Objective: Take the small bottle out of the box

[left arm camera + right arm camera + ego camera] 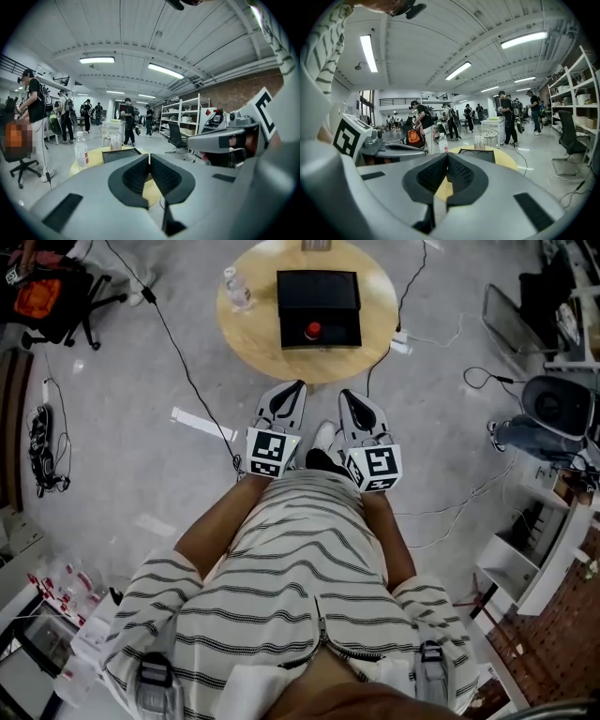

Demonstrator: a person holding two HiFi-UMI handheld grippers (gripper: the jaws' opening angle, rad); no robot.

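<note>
- A large open workshop hall.
- Metal shelving racks [186,117] against a brick wall [234,93].
- Strip lights [97,60] overhead; cables [178,351] trailing over the concrete floor [122,470].
- People [423,123] working among office chairs [565,129].

Round wooden table [380,296], water bottle [236,287] upright near left edge; office chair [70,292] apart, perhaps holding orange bag [37,298].

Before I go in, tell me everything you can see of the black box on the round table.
The black rectangular box sits near the middle of the round light wooden table, resting flat. It looks matte and rigid. From above it shows two parts: a plain flat far half, possibly a lid, and a recessed near half holding one small red-topped thing, likely the bottle. A clear plastic water bottle stands to its left, not touching. Outside, only the table touches it.
</note>
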